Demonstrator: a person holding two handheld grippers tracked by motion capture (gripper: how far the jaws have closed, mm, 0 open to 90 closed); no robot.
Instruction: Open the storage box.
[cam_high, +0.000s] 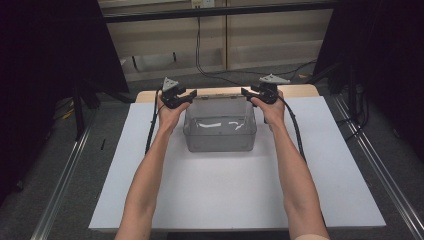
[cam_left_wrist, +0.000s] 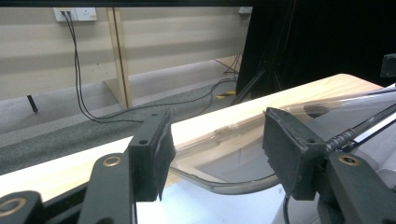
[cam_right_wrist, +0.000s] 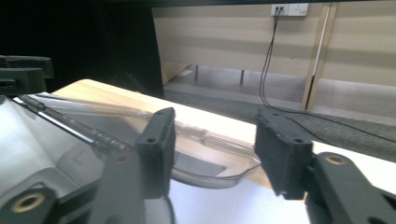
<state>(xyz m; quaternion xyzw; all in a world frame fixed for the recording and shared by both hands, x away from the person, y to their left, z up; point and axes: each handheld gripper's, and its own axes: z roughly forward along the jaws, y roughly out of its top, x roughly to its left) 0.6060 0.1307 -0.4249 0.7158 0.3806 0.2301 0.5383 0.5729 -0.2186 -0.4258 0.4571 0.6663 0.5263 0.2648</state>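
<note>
A clear plastic box stands near the far edge of the worktop. The left hand-held gripper and right hand-held gripper flank its far corners, jaws parted around the rim without pressing. No grip seems made yet, so clamping and lifting remain.

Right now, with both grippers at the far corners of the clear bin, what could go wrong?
The left gripper and right gripper straddle the clear bin rim with gaps at the pads: closing off-centre could let the thin, curved rim slip. The bin sits near the table's far edge; a forward push might slide it off.
</note>
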